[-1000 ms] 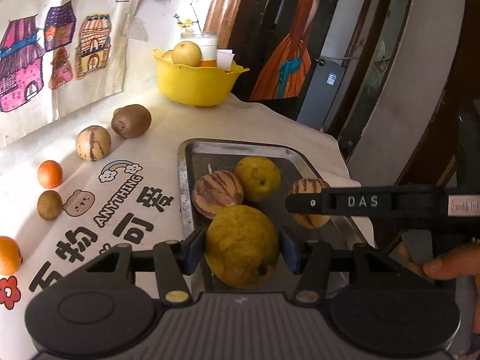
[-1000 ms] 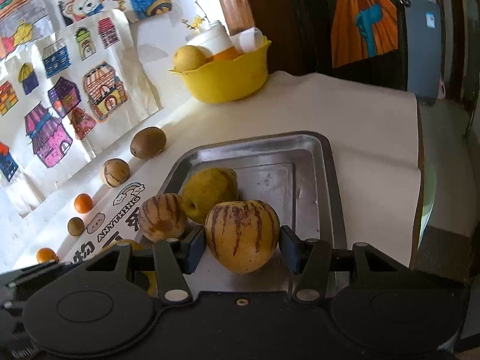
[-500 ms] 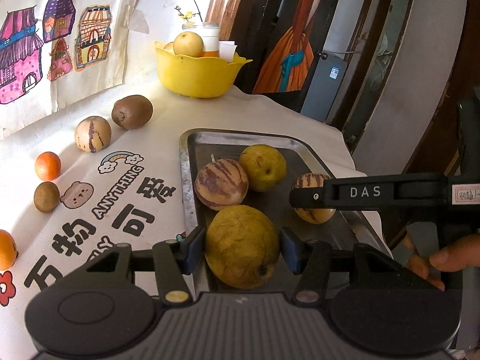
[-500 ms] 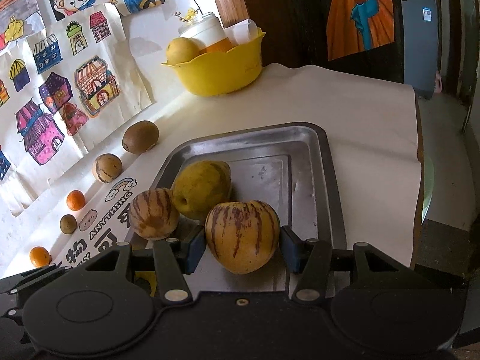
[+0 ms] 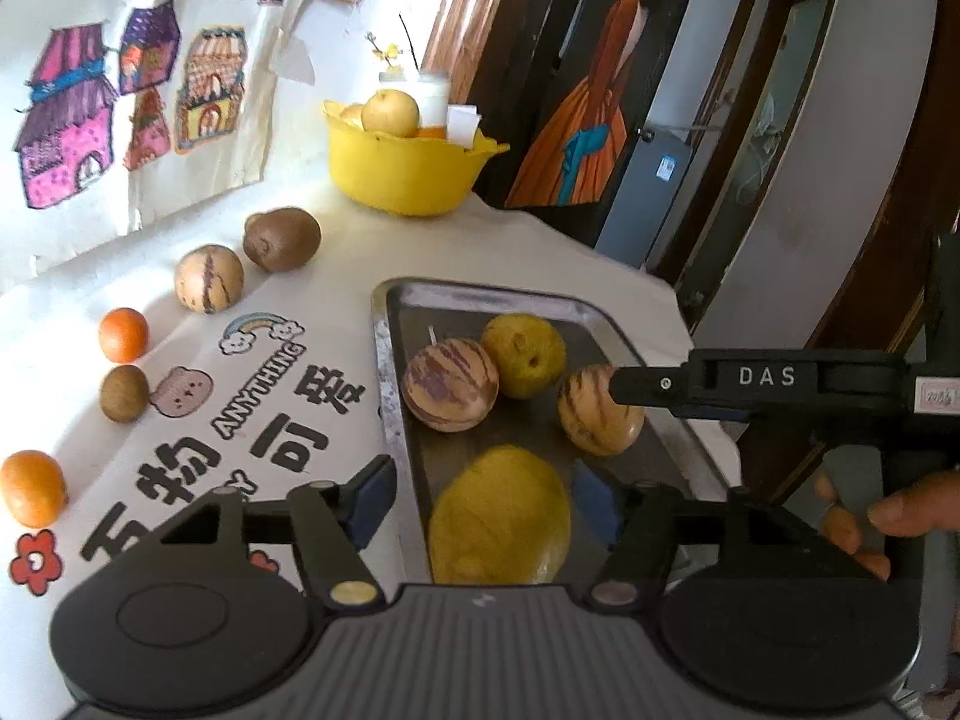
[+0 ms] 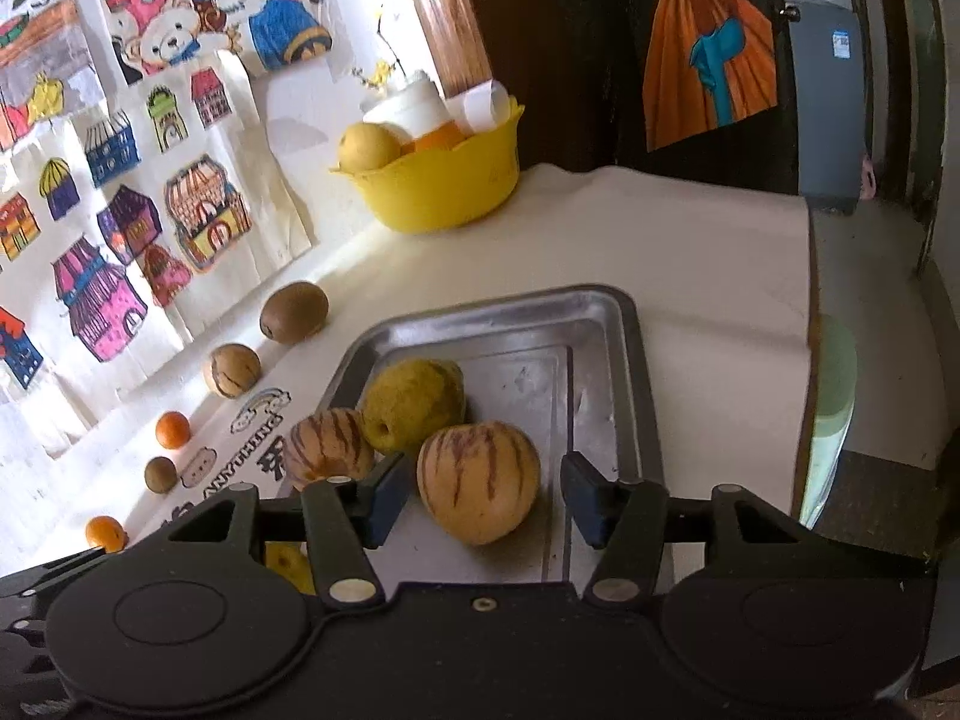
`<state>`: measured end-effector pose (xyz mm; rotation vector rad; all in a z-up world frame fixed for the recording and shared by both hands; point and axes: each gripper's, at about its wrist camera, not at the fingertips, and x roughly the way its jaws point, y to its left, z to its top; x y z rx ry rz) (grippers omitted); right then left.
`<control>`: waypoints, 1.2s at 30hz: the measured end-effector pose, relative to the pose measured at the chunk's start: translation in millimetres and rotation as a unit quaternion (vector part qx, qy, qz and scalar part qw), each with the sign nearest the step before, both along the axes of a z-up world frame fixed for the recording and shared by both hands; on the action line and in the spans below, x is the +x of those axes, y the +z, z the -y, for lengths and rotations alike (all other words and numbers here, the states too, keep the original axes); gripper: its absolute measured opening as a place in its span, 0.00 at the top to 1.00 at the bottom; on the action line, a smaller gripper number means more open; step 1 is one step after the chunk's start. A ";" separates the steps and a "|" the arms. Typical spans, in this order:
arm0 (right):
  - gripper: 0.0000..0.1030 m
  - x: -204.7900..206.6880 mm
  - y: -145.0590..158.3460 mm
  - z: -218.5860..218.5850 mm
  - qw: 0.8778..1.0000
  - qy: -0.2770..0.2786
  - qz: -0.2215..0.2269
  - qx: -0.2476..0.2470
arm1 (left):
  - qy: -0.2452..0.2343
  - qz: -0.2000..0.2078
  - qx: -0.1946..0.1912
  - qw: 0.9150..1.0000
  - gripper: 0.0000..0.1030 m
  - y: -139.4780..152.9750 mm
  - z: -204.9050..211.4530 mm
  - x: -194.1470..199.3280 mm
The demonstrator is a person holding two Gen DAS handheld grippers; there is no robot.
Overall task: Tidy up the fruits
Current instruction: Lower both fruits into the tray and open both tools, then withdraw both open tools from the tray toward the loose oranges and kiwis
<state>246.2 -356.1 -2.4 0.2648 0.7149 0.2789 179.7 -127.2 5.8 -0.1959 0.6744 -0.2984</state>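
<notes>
Left gripper point(image 5: 483, 507): jaws opening, blue pads spread clear on both sides of a large yellow-green fruit point(image 5: 499, 519) that sits between them on the near end of the metal tray point(image 5: 384, 372); no pad presses on it.

Right gripper point(image 6: 483, 495): jaws opening, pads standing off either flank of a striped pepino melon point(image 6: 478, 482) that rests between them on the tray floor. A gap shows on each side of the fruit.

Just beyond the right gripper and to its left lies a second striped pepino melon point(image 6: 327, 447), touching a rough yellow-green pear point(image 6: 413, 405) behind it; both are inside the tray. The tray floor ahead and to the right of this gripper is bare metal.

In the left wrist view the right gripper's black finger crosses in from the right, and the person's right hand point(image 5: 888, 510) shows at the frame edge.

Left of the tray, on the printed tablecloth point(image 5: 336, 276), a row of loose fruit runs away from the grippers: a mandarin point(image 5: 33, 487), a small kiwi point(image 5: 123, 393), a second mandarin point(image 5: 123, 334), a small striped pepino point(image 5: 209, 279), a large kiwi point(image 5: 281, 239).

Farthest ahead stands a yellow bowl point(image 5: 402, 171) holding a pear point(image 5: 390, 112) and a white jar; its other contents are unclear.
</notes>
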 end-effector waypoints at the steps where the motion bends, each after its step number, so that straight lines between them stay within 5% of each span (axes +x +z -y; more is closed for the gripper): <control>1: 0.40 -3.5 2.3 1.2 1.000 -0.002 0.004 0.001 | 0.002 0.004 -0.003 1.000 0.26 3.4 -2.5 -3.3; 10: 0.17 -50.6 27.1 5.5 0.999 -0.018 0.050 -0.005 | 0.035 0.027 -0.026 0.999 0.05 28.0 -29.5 -34.0; 17: 0.02 -101.7 47.3 8.6 0.995 -0.039 0.085 -0.021 | 0.060 0.046 -0.021 0.997 0.01 39.3 -46.2 -60.4; 24: 0.01 -155.6 57.5 3.2 0.992 -0.060 0.095 -0.052 | 0.065 0.048 -0.003 0.997 0.01 42.0 -57.9 -86.0; 36: 0.01 -253.8 32.2 -46.8 0.994 -0.056 0.062 -0.071 | 0.094 0.022 0.021 0.995 0.00 33.6 -86.9 -157.8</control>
